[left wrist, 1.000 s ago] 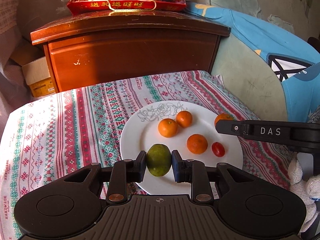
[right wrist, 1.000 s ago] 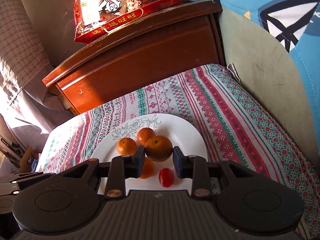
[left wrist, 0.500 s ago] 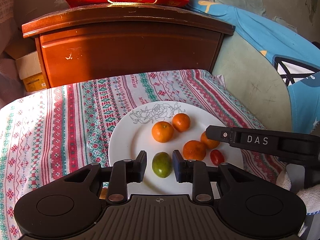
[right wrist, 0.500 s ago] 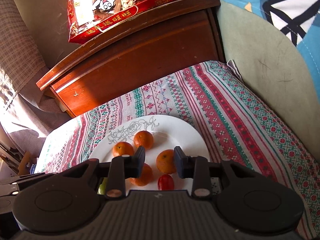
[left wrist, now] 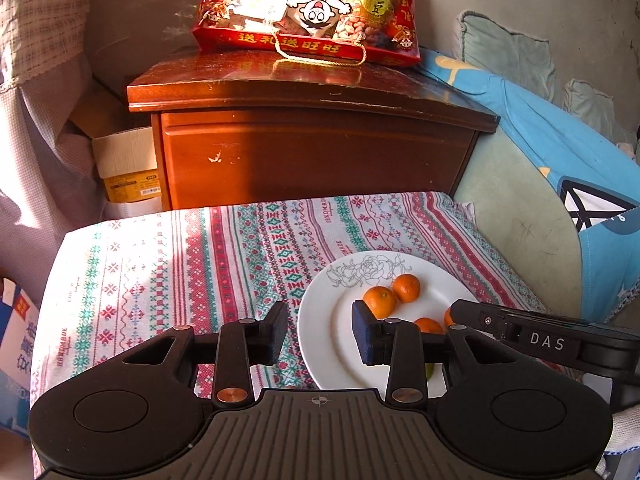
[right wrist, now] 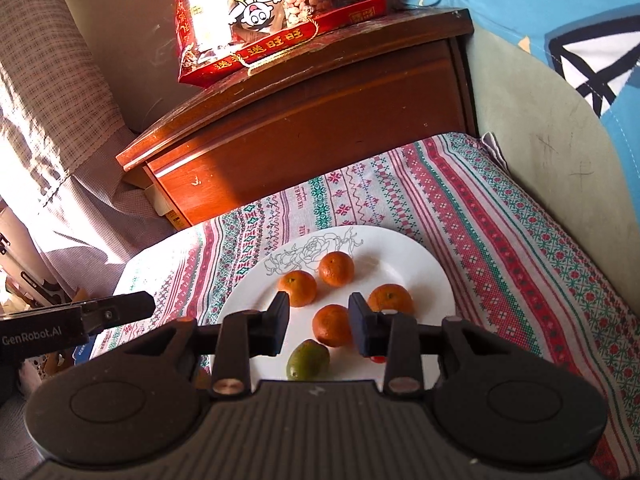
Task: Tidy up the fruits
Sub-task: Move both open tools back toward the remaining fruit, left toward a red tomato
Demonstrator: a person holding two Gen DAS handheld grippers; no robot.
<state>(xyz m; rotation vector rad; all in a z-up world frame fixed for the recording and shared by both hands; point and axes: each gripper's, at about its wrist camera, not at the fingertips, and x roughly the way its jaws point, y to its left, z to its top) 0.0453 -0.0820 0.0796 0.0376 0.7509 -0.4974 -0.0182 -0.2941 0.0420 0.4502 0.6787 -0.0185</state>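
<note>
A white plate with a rose drawing lies on the patterned cloth. On it are several orange mandarins, a green fruit and a small red tomato, mostly hidden by a finger. My right gripper is open and empty above the plate's near side, over one mandarin. My left gripper is open and empty, over the plate's left rim. The right gripper's finger also shows in the left wrist view.
A wooden cabinet stands behind the cloth with a red snack bag on top. A blue cushion lies at the right. A cardboard box sits left of the cabinet. The cloth spreads left of the plate.
Both grippers opened and let their fruit go onto the plate: the left the green fruit, the right a mandarin. Both then drew back, the left also shifting leftward.
</note>
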